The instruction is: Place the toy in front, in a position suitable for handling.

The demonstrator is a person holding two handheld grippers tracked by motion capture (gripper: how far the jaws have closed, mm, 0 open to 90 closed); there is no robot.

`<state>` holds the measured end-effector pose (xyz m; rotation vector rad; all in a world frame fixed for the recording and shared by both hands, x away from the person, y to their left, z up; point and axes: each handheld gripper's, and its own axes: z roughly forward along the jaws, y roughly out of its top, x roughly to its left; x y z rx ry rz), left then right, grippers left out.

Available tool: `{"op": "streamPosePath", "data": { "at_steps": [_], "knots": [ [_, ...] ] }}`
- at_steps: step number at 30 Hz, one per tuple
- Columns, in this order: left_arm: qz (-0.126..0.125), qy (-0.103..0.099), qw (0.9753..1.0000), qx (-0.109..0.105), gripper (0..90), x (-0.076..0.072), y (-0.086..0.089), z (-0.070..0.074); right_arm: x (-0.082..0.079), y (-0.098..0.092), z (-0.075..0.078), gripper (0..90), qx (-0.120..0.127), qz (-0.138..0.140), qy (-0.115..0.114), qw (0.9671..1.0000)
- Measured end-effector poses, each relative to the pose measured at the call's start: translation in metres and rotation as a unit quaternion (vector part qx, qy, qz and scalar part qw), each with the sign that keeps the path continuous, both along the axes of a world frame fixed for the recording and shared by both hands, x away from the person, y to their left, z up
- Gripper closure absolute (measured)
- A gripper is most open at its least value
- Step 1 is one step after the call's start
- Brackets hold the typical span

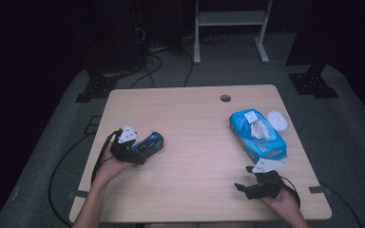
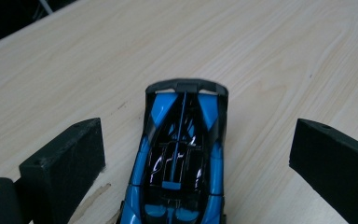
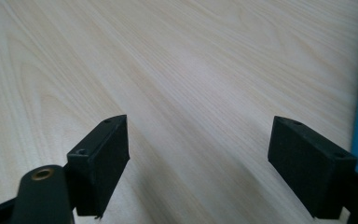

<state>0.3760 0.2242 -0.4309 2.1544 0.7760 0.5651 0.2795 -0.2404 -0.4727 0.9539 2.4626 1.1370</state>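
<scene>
The blue toy car point(image 2: 179, 158) sits on the left part of the wooden table point(image 1: 195, 142), right between the wide-open jaws of the left gripper point(image 2: 193, 154), which do not touch it yet. The car has wheels, so it may roll away or turn sideways if one jaw bumps it first when they close. The right gripper point(image 3: 198, 163) is also wide open and holds nothing, and it could knock the blue wipes pack point(image 1: 257, 134) close beside it.

Both grippers are black, each topped by a grey three-cornered plate, with blocky screw-holed jaws and a trailing black cable; forearms bare.
</scene>
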Motion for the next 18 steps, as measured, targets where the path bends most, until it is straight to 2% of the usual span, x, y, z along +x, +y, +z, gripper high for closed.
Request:
{"op": "streamPosePath", "data": {
  "at_steps": [2,5,7,8,10,14,18],
  "knots": [
    [0.002,0.002,1.0,0.007,2.8,0.004,0.001,-0.003,-0.001,0.002,0.001,19.4,0.0,0.003,-0.002,1.0],
    [-0.007,0.014,0.9999,-0.004,2.9,0.009,0.003,-0.008,-0.002,0.006,0.002,19.4,0.0,0.006,-0.002,1.0],
    [-0.009,0.02,0.9998,-0.003,4.2,0.011,0.005,-0.009,-0.001,0.008,0.002,19.4,-0.003,0.011,-0.003,0.9999],
    [-0.012,0.031,0.9994,0.004,4.3,0.013,0.005,-0.009,-0.001,0.009,0.002,19.4,-0.004,0.012,-0.002,0.9999],
    [-0.012,0.033,0.9991,0.024,4.1,0.016,0.004,-0.009,-0.001,0.01,0.003,19.5,-0.006,0.014,-0.003,0.9999],
    [-0.031,0.035,0.9987,0.021,6.0,0.021,0.003,-0.011,0.0,0.008,0.003,19.4,-0.006,0.015,-0.002,0.9999],
    [-0.035,0.065,0.9964,0.041,6.0,0.027,0.003,-0.022,-0.001,0.005,0.004,19.4,-0.001,0.013,-0.002,0.9999]
  ]
}}
